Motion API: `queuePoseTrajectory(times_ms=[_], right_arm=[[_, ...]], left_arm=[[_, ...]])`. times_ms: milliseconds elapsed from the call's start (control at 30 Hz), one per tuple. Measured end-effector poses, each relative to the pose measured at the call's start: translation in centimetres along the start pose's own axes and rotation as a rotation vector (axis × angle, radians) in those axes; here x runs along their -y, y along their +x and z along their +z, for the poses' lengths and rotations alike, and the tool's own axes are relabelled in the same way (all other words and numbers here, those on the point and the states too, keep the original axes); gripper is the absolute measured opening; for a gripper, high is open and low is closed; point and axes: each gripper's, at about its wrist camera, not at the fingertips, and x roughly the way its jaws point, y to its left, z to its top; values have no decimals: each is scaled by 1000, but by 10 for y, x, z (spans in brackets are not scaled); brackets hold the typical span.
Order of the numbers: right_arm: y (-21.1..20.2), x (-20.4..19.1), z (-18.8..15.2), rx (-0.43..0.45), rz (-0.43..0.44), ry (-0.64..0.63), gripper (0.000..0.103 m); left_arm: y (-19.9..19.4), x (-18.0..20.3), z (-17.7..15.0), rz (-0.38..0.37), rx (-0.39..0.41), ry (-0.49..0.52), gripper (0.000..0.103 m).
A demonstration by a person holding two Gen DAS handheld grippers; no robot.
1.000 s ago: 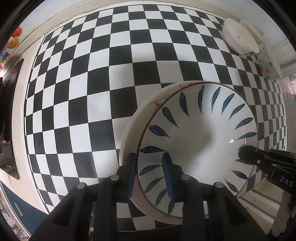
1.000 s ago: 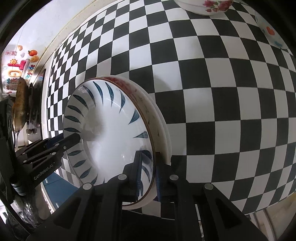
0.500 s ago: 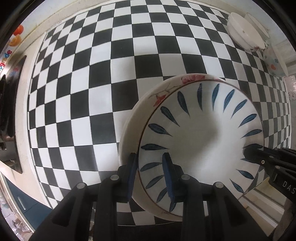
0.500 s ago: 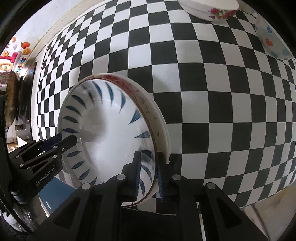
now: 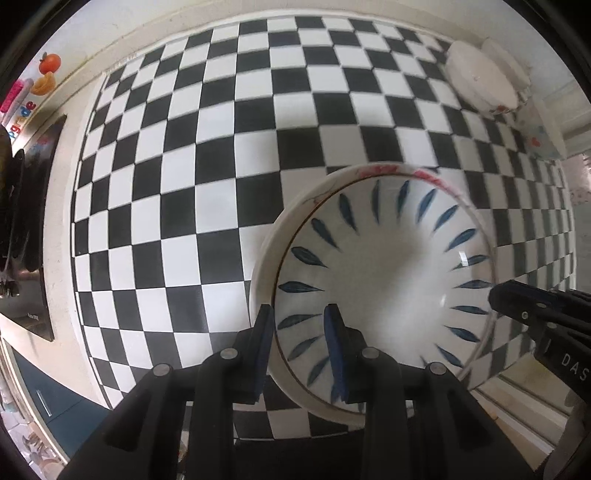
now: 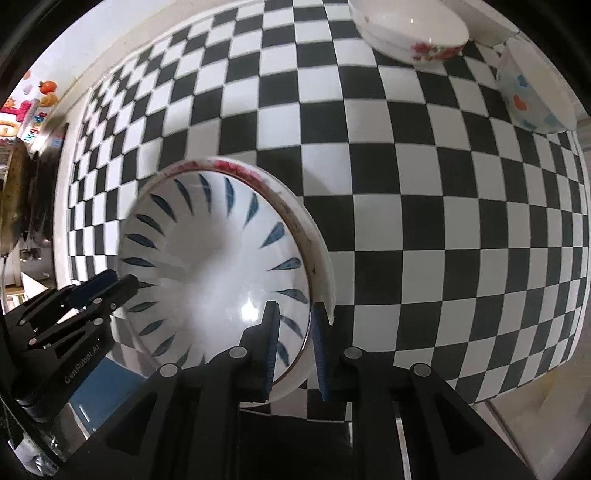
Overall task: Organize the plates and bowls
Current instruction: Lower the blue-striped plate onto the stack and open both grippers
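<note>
A white bowl with blue leaf marks point(image 5: 384, 280) sits nested in a larger white bowl with red flowers point(image 5: 266, 258). My left gripper point(image 5: 299, 343) is shut on the near rim of the two bowls. My right gripper point(image 6: 293, 339) is shut on the opposite rim, shown in the right wrist view point(image 6: 214, 266). Each gripper shows in the other's view: the right one point(image 5: 535, 314), the left one point(image 6: 92, 295). The stack is held above the checkered table point(image 5: 184, 184).
A white bowl with red flowers point(image 6: 410, 26) and a small bowl with coloured spots point(image 6: 532, 92) stand at the far right of the table. A wall runs along the far edge. A dark appliance point(image 5: 22, 221) is at the left.
The two bowls have risen and moved with both grippers; the table looks farther away and the far bowls have shifted in view.
</note>
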Motion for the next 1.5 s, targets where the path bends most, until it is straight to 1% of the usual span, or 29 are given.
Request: queuePoseTrajectory(times_ms=[133, 233, 367, 600, 767, 900, 1067, 1167, 1233, 1267, 1300, 1333, 1367, 1400, 1500], right_arm=[[-26, -9, -7, 42, 8, -5, 20], [-55, -16, -19, 89, 7, -17, 20], [-94, -22, -42, 144, 12, -27, 20], [-151, -33, -81, 210, 14, -62, 20], [-174, -47, -106, 235, 26, -71, 20], [-184, -51, -117, 243, 36, -56, 20], [-190, -54, -123, 250, 18, -43, 20], [-193, -56, -123, 257, 14, -38, 20], [-193, -55, -120, 261, 31, -26, 20], [-193, -54, -117, 260, 40, -18, 24], [-193, -52, -115, 264, 53, -4, 37], [-193, -51, -113, 268, 63, 6, 45], [-194, -49, -110, 277, 69, 16, 59], [-195, -45, -108, 295, 77, 33, 64], [-195, -29, -97, 322, 110, 95, 65]], left_arm=[[-37, 9, -3, -1, 50, 21, 25], [-66, 7, -9, -11, 68, 29, 26], [-103, 8, -28, 4, 107, 46, 26], [-149, 0, -51, -20, 133, 61, 26], [-169, -6, -61, -35, 137, 68, 26], [-182, -8, -67, -42, 147, 85, 26], [-189, -9, -69, -49, 165, 107, 26], [-186, -9, -64, -69, 168, 117, 26], [-184, -10, -58, -96, 176, 112, 26], [-183, -10, -55, -106, 179, 110, 26], [-183, -10, -50, -127, 187, 111, 27], [-182, -8, -45, -137, 199, 116, 27], [-181, -6, -41, -140, 210, 121, 28], [-181, -3, -36, -152, 225, 127, 28], [-176, 9, -15, -169, 256, 137, 32]])
